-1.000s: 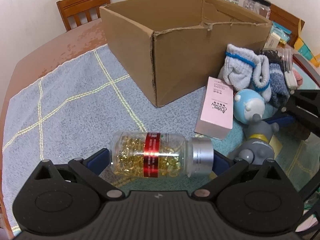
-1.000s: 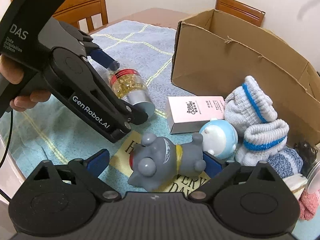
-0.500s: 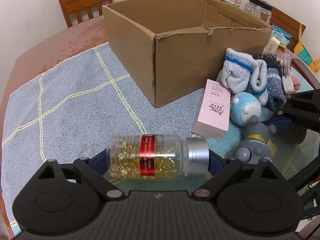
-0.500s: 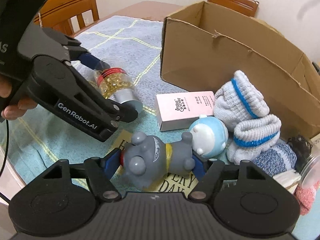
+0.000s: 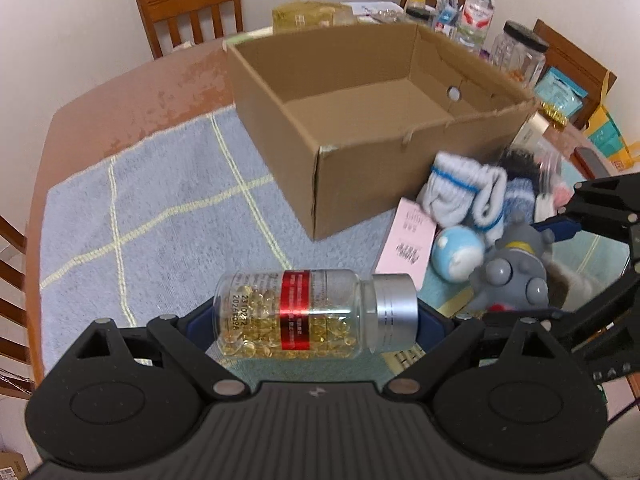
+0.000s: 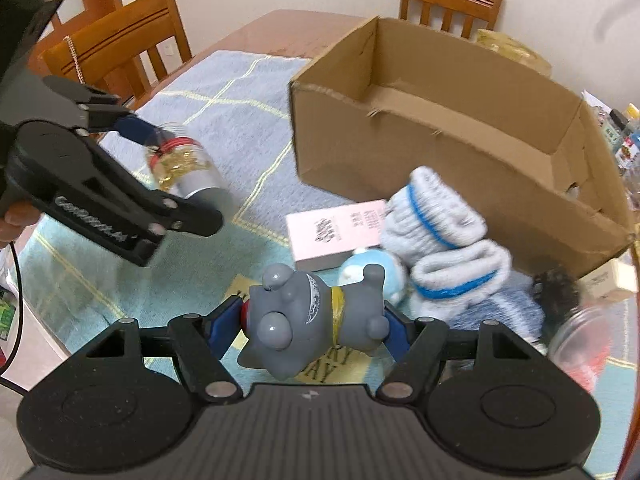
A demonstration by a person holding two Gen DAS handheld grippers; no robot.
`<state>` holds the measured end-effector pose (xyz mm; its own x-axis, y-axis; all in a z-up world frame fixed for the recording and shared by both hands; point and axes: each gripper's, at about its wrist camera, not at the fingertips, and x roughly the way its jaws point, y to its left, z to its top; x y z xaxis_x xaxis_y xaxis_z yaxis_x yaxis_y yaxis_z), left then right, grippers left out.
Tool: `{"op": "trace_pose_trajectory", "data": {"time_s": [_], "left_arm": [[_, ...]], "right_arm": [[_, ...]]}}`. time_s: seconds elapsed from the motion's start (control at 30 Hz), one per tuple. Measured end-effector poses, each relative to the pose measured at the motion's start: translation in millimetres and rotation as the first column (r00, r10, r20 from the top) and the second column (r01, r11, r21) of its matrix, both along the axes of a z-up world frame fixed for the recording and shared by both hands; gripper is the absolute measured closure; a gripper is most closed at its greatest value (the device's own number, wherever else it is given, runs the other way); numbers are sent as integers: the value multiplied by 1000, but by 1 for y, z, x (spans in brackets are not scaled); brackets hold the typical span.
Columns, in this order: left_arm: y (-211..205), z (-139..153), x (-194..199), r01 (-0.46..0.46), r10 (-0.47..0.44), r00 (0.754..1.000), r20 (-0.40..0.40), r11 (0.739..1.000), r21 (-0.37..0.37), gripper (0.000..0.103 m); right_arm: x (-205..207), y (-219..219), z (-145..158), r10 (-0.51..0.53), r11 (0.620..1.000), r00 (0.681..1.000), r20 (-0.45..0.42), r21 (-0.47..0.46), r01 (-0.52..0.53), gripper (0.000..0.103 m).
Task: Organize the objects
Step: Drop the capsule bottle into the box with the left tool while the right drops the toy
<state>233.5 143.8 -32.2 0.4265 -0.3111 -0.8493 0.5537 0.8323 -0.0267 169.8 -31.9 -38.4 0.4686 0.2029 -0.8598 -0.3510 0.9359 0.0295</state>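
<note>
A clear bottle of golden capsules (image 5: 280, 312) with a red band and a silver cap lies sideways between the blue pads of my left gripper (image 5: 316, 319), which is shut on it and holds it above the blue cloth. A grey rubber toy animal (image 6: 312, 312) with a yellow collar is clamped in my right gripper (image 6: 310, 322), lifted off the table. The right wrist view shows the left gripper (image 6: 168, 168) and its bottle (image 6: 188, 168) at the left. An open cardboard box (image 5: 360, 152) stands behind both, nothing visible inside it.
A pink carton (image 6: 332, 232), a round blue toy (image 5: 456, 250) and rolled socks (image 6: 436, 220) lie in front of the box. A blue checked cloth (image 5: 140, 208) covers the wooden table. Jars and bottles (image 5: 516, 52) crowd the back right. Wooden chairs (image 5: 192, 8) stand around.
The right gripper has closed on the grey toy and the left on the capsule bottle. Both have risen with their loads, so the inside of the box now shows.
</note>
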Motion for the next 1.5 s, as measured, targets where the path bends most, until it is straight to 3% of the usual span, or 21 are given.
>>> {"op": "trace_pose_trajectory", "data": {"time_s": [0.27, 0.6, 0.73, 1.0, 1.07, 1.13, 1.2, 1.5], "left_arm": [[-23, 39, 13, 32, -29, 996, 80, 999, -40, 9], [-76, 65, 76, 42, -33, 983, 179, 998, -50, 10], [-91, 67, 103, 20, -8, 981, 196, 998, -57, 18], [-107, 32, 149, -65, 70, 989, 129, 997, -42, 17], [-105, 30, 150, -79, 84, 990, 112, 996, -53, 9], [-103, 30, 148, -89, 94, 988, 124, 995, -50, 8], [-100, 31, 146, -95, 99, 986, 137, 995, -35, 5], [-87, 40, 123, -95, 98, 981, 169, 995, -28, 4]], "right_arm": [[16, -20, 40, -15, 1000, 998, 56, -18, 16, 27], [57, -45, 71, -25, 999, 990, 139, -16, 28, 27], [79, -53, 77, -41, 999, 987, 153, 2, 41, 27], [127, -62, 58, -55, 998, 991, 121, -7, 57, 27], [128, -63, 55, -63, 998, 991, 120, 5, 63, 22], [126, -65, 57, -63, 998, 988, 143, 10, 62, 6], [123, -67, 60, -60, 998, 983, 171, 9, 60, 0], [114, -80, 67, -80, 995, 982, 174, 79, 68, 0]]}}
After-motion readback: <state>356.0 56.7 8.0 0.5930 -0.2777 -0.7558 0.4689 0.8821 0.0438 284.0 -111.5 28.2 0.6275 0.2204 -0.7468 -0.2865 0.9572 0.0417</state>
